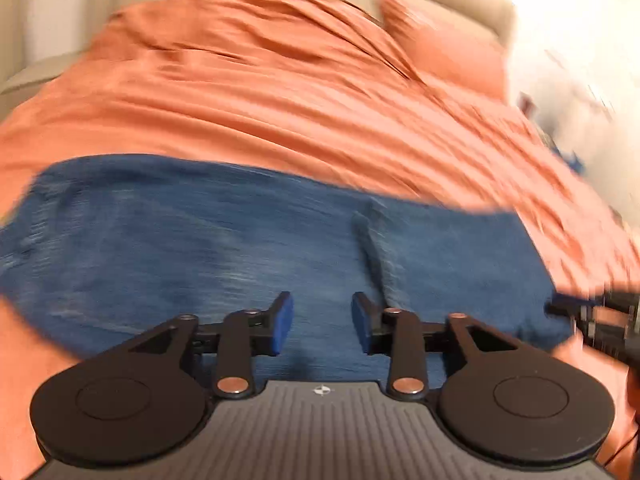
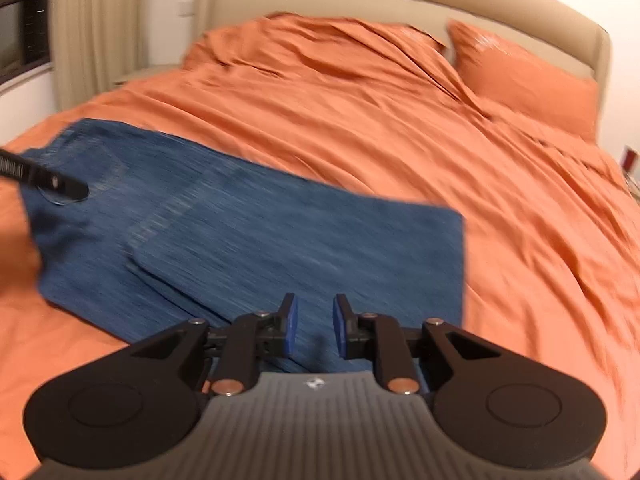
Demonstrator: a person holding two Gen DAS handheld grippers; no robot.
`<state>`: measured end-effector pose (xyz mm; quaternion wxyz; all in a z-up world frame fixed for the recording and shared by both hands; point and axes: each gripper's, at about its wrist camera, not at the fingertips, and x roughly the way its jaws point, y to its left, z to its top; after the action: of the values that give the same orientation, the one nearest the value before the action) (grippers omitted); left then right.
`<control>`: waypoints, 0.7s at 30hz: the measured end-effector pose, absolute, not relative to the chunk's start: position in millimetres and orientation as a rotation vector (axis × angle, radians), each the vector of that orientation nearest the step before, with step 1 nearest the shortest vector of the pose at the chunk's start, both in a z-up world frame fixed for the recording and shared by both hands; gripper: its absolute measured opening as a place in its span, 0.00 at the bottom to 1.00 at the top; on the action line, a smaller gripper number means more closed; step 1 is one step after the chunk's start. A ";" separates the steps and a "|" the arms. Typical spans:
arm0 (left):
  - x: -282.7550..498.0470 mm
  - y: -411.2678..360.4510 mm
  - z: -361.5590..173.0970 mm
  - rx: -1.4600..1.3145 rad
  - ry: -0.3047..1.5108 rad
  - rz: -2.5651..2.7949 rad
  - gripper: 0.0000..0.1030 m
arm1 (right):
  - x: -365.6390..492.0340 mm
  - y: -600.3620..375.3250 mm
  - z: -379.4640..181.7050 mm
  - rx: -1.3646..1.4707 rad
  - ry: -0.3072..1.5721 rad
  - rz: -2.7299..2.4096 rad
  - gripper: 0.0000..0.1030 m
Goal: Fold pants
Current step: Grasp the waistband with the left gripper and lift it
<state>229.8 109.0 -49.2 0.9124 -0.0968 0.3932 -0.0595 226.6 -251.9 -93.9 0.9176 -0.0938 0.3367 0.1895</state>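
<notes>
A bed (image 2: pixel 400 140) with a rumpled orange cover fills both views, a beige headboard (image 2: pixel 400 4) behind it and an orange pillow (image 2: pixel 524 80) at its far right. The jeans (image 2: pixel 248 236) lie flat on the cover near the bed's front edge, folded into a blue slab with a back pocket showing at the left end. The left gripper (image 1: pixel 322 322) hovers over the denim, its blue-padded fingers (image 1: pixel 283 322) well apart and holding nothing. The right gripper (image 2: pixel 315 326) hangs above the jeans' near edge, its fingers (image 2: pixel 291 326) parted by a narrower gap, also empty.
</notes>
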 end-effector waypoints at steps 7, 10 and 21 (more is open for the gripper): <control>198.3 225.7 -49.4 -0.419 0.731 0.154 0.55 | 227.4 -198.7 -79.6 -0.245 0.671 0.504 0.14; 188.5 271.0 -65.8 -0.561 0.686 0.218 0.59 | 233.1 -175.5 -77.9 -0.297 0.670 0.537 0.14; 222.9 365.7 -143.3 -0.964 0.635 0.272 0.60 | 287.6 -119.2 -90.8 -0.365 0.748 0.602 0.14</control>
<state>222.9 365.7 -143.3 0.8292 -0.4542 0.2994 0.1280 287.6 -119.2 -90.8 0.8709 -0.1744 0.3580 0.2881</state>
